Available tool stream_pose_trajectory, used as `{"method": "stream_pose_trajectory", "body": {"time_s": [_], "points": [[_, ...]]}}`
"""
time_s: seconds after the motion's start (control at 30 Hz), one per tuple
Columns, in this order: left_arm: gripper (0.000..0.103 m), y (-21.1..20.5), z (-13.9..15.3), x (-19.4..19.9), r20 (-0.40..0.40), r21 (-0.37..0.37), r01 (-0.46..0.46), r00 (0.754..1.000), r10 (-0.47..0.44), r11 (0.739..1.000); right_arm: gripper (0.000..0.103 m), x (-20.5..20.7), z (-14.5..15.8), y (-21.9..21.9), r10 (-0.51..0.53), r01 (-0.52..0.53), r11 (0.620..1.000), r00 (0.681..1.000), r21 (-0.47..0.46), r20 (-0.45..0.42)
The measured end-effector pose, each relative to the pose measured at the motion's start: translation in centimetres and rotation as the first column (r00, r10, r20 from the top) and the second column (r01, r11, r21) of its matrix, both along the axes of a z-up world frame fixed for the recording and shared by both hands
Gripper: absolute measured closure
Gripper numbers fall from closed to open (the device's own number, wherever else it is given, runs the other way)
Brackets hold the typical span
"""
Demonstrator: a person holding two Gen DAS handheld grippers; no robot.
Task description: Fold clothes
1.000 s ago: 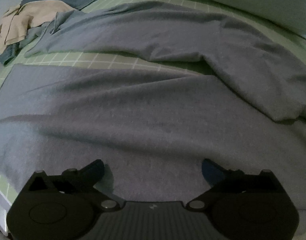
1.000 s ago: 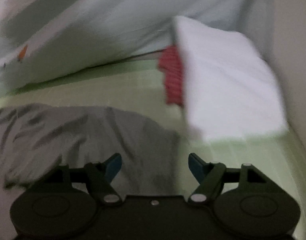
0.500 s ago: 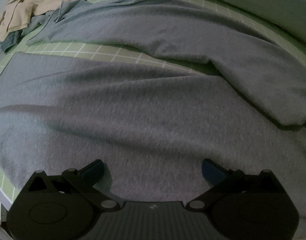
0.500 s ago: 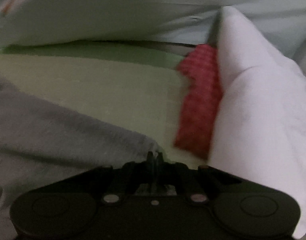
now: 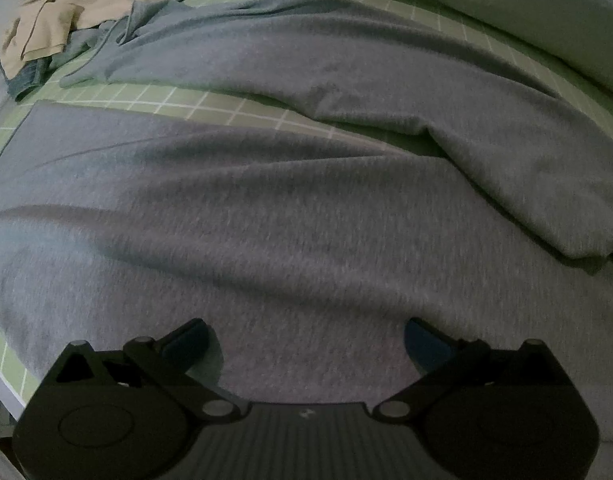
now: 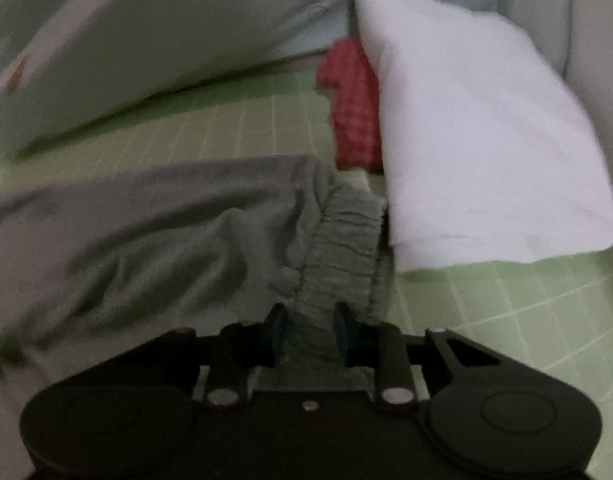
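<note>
Bedding in pale green with a white grid, the bed sheet point(image 5: 234, 106), fills both views, and our grey sweatpants point(image 5: 306, 208) lie spread flat across it, ready for folding. In the left wrist view the two legs run side by side from lower right toward upper left, the long axis slanting that way, with a strip of sheet showing between them. Beyond the far leg sits a heap of unfolded clothes, tan cloth point(image 5: 66, 12) on top. In the right wrist view a white folded garment point(image 6: 478, 140) and a red checked one point(image 6: 354, 108) rest near the pillows point(image 6: 146, 32); we judge these a finished stack. The ribbed waistband point(image 6: 338, 248) points toward that stack. Our right gripper point(image 6: 310, 332) has the waistband between its narrow fingers, which are easing apart; whether the pads press on it we cannot tell. Our left gripper point(image 5: 306, 344) hovers over a leg, fingers wide, holding nothing.
</note>
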State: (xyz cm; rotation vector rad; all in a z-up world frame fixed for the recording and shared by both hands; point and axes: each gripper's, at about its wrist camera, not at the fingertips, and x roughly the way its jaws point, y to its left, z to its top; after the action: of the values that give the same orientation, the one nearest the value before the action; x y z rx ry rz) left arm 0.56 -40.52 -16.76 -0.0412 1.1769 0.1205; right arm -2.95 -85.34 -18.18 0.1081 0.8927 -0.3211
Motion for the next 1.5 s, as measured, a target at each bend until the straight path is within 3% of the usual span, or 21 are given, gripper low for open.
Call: {"method": "stream_pose_trajectory", "body": {"time_s": [0.1,0.3,0.4,0.47,0.5,0.53,0.63,0.77,0.9,1.17,1.3,1.33,1.43,1.5], "points": [[0.000,0.0,0.1,0.0,-0.007,-0.001,-0.010,1.000,0.010,1.000,0.076,-0.6,-0.1,0.9,0.006,-0.012,0.994,0.998,-0.113,-0.055],[0.000,0.9,0.6,-1.2,0.003,0.007,0.005,1.000,-0.005,1.000,0.069,-1.8,0.1,0.6,-0.067,0.055,0.987,0.995,-0.148,-0.077],[0.000,2.8,1.8,-2.0,0.053,-0.001,-0.023,0.998,0.023,1.000,0.053,-1.2,0.3,0.5,-0.097,0.072,0.978,0.988,-0.194,-0.120],[0.000,4.6,2.9,-2.4,0.087,-0.003,-0.044,0.995,0.044,0.999,0.034,-0.8,0.8,0.6,-0.128,0.102,0.977,0.983,-0.189,-0.130],[0.000,5.6,3.4,-2.5,0.103,0.003,-0.054,0.993,0.054,0.999,0.017,-0.7,1.2,0.9,-0.138,0.114,0.976,0.984,-0.186,-0.117],[0.000,6.8,3.9,-2.4,0.116,0.019,-0.064,0.991,0.061,0.998,0.008,-0.8,1.7,1.6,-0.139,0.121,0.975,0.986,-0.186,-0.089],[0.000,10.2,5.0,-1.6,0.143,0.060,-0.085,0.987,0.076,0.995,0.000,-1.0,3.4,5.3,-0.110,0.109,0.978,0.994,-0.176,0.007],[0.000,15.9,5.7,0.4,0.171,0.079,-0.104,0.981,0.089,0.991,0.000,0.1,3.8,12.0,-0.053,0.060,0.990,0.997,-0.129,0.053],[0.000,21.3,6.7,4.1,0.194,0.096,-0.063,0.980,0.044,0.993,0.000,2.2,3.5,20.0,-0.071,0.076,0.991,0.996,-0.113,0.044],[0.003,26.6,7.9,14.6,0.261,0.132,0.041,0.963,-0.074,0.990,0.000,8.4,3.4,33.7,-0.047,0.047,0.999,0.996,0.004,0.076],[0.014,28.5,8.4,20.1,0.278,0.147,0.137,0.945,-0.174,0.980,0.000,11.7,3.3,37.4,-0.096,0.091,0.994,0.993,0.068,0.074],[0.021,28.6,8.4,21.3,0.285,0.154,0.165,0.937,-0.204,0.974,0.000,12.5,3.2,38.0,-0.101,0.096,0.993,0.992,0.071,0.071],[0.031,29.1,8.1,25.1,0.296,0.162,0.251,0.910,-0.289,0.954,0.000,14.7,2.4,39.6,-0.109,0.108,0.993,0.993,0.040,0.033],[0.037,29.4,7.1,27.5,0.273,0.162,0.277,0.910,-0.312,0.947,0.000,16.0,1.9,40.1,-0.106,0.106,0.994,0.994,0.012,0.001]]}}
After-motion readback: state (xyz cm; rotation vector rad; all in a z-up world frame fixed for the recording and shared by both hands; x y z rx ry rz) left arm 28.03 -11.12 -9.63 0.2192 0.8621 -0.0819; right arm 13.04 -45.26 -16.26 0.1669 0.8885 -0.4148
